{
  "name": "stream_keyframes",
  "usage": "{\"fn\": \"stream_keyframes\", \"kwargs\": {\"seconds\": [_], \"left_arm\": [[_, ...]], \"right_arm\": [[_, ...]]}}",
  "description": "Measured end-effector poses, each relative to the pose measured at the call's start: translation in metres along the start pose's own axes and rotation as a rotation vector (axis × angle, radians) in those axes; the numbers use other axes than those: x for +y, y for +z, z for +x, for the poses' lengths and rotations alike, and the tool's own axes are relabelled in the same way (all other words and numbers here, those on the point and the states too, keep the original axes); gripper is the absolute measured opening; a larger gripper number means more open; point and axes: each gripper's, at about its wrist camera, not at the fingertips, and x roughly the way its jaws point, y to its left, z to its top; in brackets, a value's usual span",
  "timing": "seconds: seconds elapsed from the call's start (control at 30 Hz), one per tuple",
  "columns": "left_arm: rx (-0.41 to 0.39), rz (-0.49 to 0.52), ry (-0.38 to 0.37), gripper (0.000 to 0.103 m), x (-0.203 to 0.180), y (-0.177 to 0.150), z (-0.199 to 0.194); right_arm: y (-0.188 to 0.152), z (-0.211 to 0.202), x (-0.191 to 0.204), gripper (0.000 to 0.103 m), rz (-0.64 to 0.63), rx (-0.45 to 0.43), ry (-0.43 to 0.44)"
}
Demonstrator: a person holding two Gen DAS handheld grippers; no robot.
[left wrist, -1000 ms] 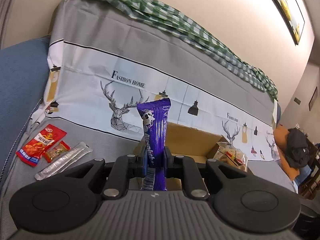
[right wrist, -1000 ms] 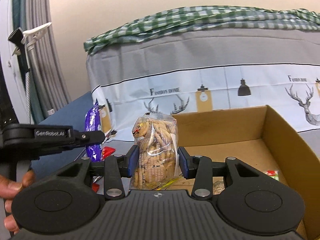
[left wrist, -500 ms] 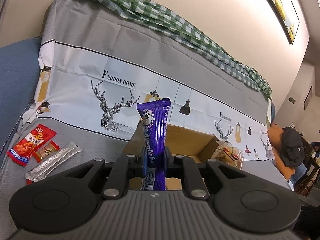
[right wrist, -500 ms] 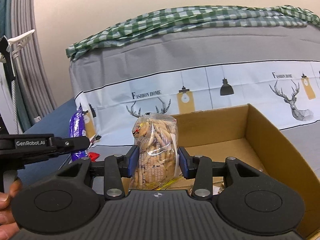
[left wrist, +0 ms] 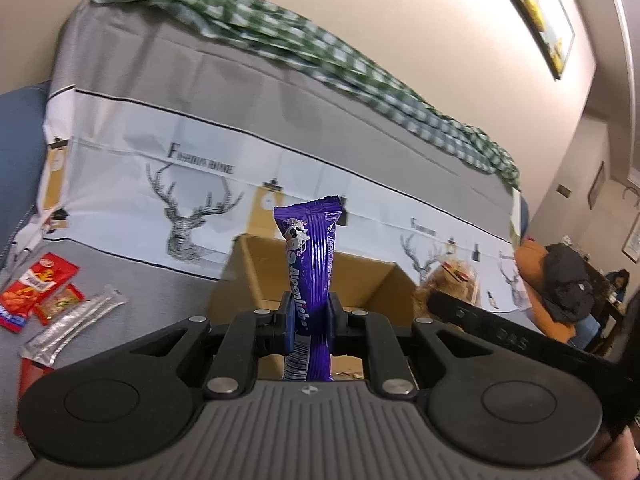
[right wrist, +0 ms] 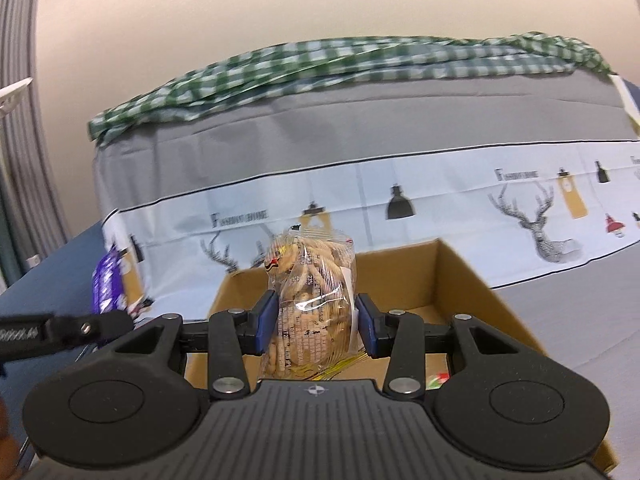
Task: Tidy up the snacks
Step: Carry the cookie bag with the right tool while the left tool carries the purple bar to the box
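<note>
My left gripper (left wrist: 310, 316) is shut on a purple Alpenliebe candy bar (left wrist: 310, 256), held upright over the near left edge of an open cardboard box (left wrist: 256, 276). My right gripper (right wrist: 316, 322) is shut on a clear bag of biscuits (right wrist: 310, 292), held upright above the same box (right wrist: 460, 276). The biscuit bag (left wrist: 452, 284) and the right gripper's arm show at the right of the left wrist view. The purple bar (right wrist: 108, 284) shows at the left of the right wrist view. A small snack packet (right wrist: 438, 380) lies inside the box.
The box sits on a sofa seat under a grey and white deer-print cover (left wrist: 192, 200). A red snack packet (left wrist: 36, 284), a small orange packet (left wrist: 58, 304) and silver stick packets (left wrist: 76, 320) lie on the seat left of the box. A green checked cloth (right wrist: 360, 64) drapes the backrest.
Both grippers have shifted toward each other over the box, each still holding its snack. The right gripper's arm now shows close by in the left wrist view.
</note>
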Motion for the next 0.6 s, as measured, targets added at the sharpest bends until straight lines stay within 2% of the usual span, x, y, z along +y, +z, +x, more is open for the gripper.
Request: {"fn": "stream_keyframes", "kwargs": {"seconds": [0.3,0.6], "left_arm": [[-0.005,0.005,-0.059,0.016,-0.030,-0.008,0.004],[0.032,0.009,-0.107,0.016,-0.056,-0.021,0.021]], "right_arm": [[0.005,0.003,-0.024,0.044,0.043,-0.006,-0.087],[0.004,0.006,-0.031,0.044,0.038,-0.001,-0.120]]}}
